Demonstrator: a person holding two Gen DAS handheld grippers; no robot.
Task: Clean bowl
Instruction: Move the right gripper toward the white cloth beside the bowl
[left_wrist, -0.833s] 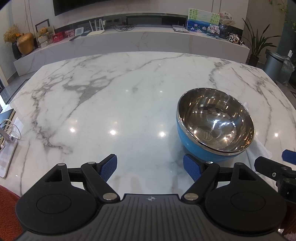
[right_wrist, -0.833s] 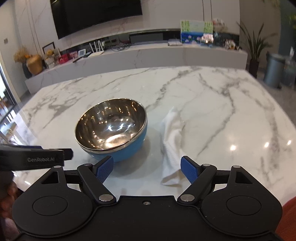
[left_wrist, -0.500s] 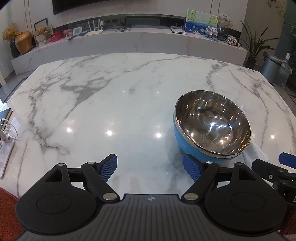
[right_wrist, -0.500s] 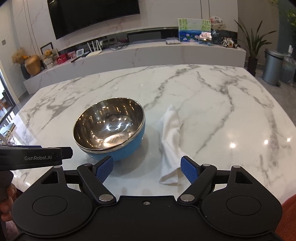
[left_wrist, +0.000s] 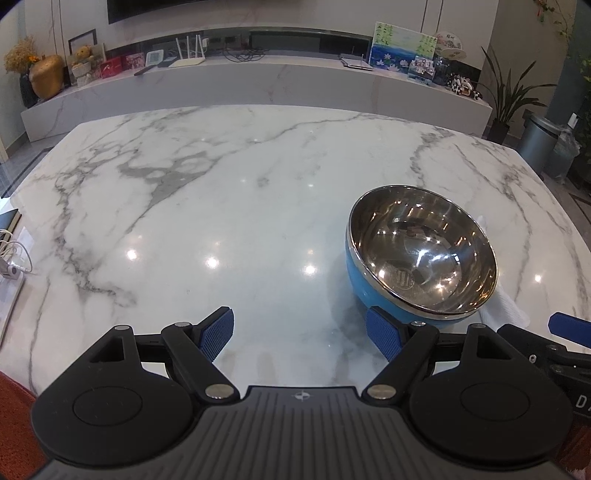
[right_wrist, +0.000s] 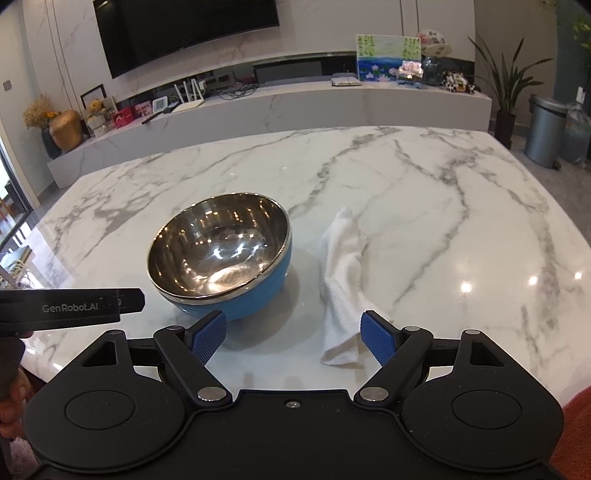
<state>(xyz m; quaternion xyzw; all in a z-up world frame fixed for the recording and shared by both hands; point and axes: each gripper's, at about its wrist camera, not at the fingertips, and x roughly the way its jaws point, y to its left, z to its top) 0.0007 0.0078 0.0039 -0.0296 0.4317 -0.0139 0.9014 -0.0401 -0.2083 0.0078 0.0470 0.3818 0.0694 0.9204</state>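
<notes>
A bowl (left_wrist: 421, 258) (right_wrist: 221, 258), blue outside and shiny steel inside, stands upright on the white marble table (left_wrist: 221, 206) (right_wrist: 443, 221). A crumpled white cloth (right_wrist: 341, 284) lies just right of it; only a corner of the cloth (left_wrist: 502, 306) shows behind the bowl in the left wrist view. My left gripper (left_wrist: 299, 334) is open over bare table, with the bowl ahead of its right finger. My right gripper (right_wrist: 293, 334) is open and empty, the cloth's near end by its right finger (right_wrist: 376, 336), the bowl ahead of its left finger.
A long marble sideboard (right_wrist: 258, 110) with a painting, router and ornaments runs behind the table. A grey bin (right_wrist: 546, 129) and a plant stand far right. A cable and a device (left_wrist: 11, 266) lie at the table's left edge. The left gripper's arm (right_wrist: 70, 308) crosses the right view.
Both grippers have drawn back and tilted up a little, so the bowl and cloth sit slightly farther ahead. Both stay open. Bowl and cloth have not moved.
</notes>
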